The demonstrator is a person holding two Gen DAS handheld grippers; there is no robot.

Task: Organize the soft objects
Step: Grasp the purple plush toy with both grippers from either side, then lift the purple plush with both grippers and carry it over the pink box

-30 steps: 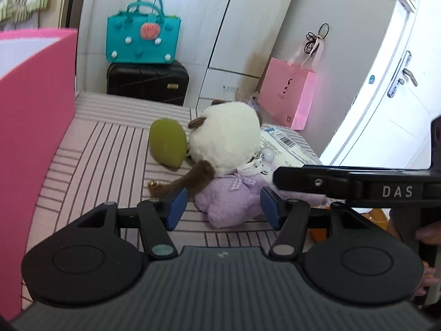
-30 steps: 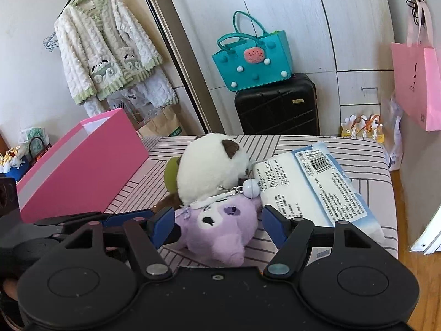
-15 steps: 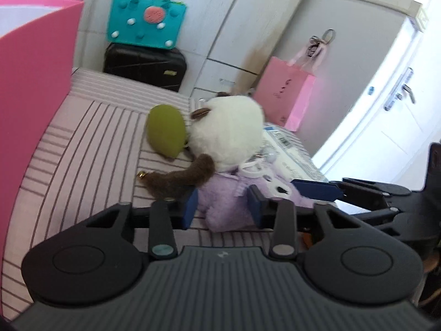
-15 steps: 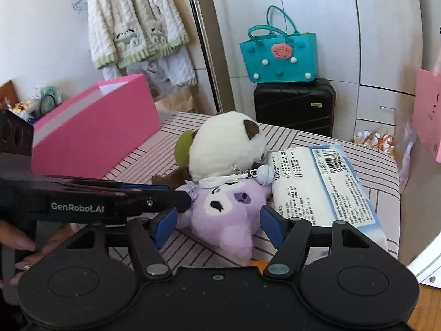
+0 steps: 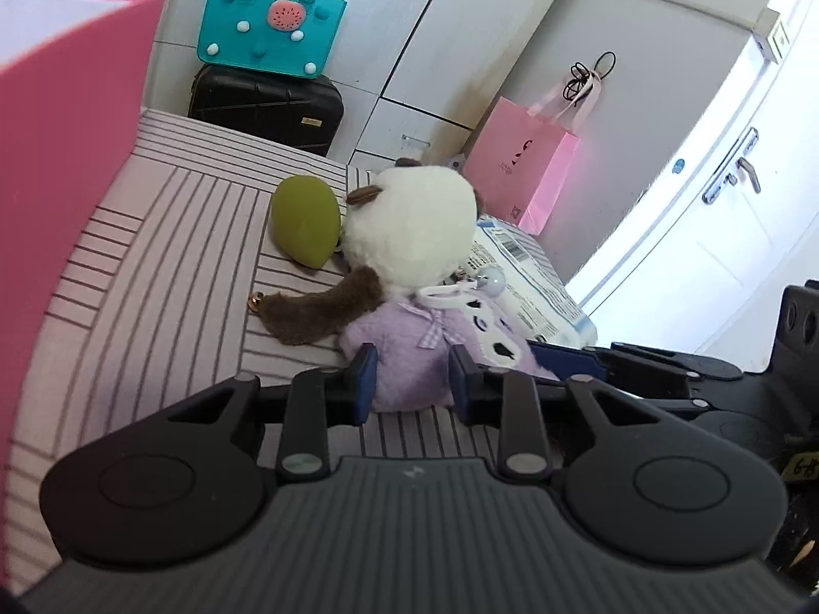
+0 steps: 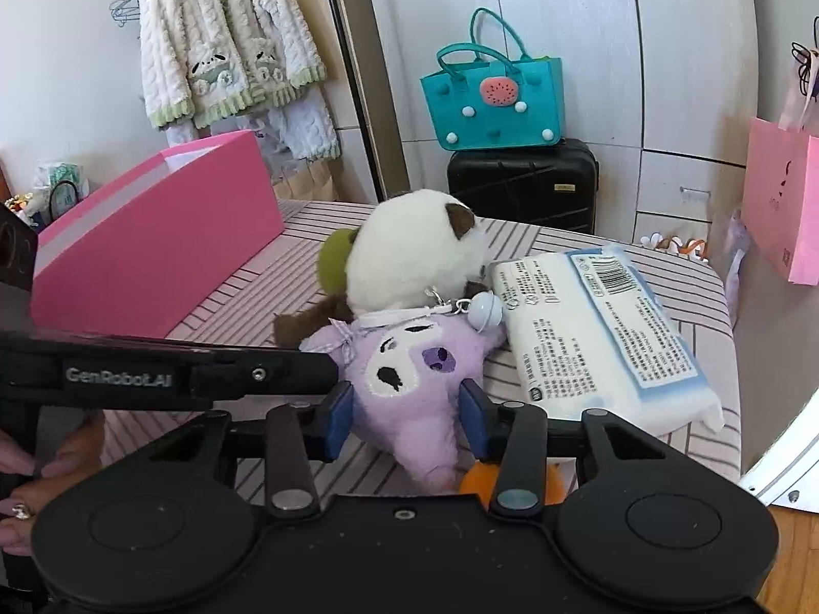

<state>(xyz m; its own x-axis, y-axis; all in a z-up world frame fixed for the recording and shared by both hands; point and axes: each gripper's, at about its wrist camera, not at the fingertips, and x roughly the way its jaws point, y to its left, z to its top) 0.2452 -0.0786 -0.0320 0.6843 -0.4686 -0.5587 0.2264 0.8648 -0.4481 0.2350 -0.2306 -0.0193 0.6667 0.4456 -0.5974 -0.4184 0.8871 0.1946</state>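
Left gripper (image 5: 412, 376): blue pads pressed against the near end of the purple plush toy (image 5: 409, 353), jaws having just been closing on it. Right gripper (image 6: 407, 412): blue pads closed in on the same purple plush toy (image 6: 409, 384), at its lower body, jaws likewise just narrowed, fabric bulging between them. Pink box (image 6: 153, 240): far left of the striped surface (image 6: 245, 302), open top. Green pouch (image 5: 304, 225): behind the toys, partly hidden. White plush with brown ears and tail (image 6: 414, 256): resting against the purple toy's head, touching it. White bell on a clip strap (image 6: 483, 312): lying across the purple toy's head. Packet of tissues (image 6: 599, 337): flat, right of the toys, touching the purple one. Orange object (image 6: 476, 481): under the right gripper, mostly hidden. Teal handbag (image 6: 494, 102): atop a black suitcase (image 6: 522, 184), beyond the surface.
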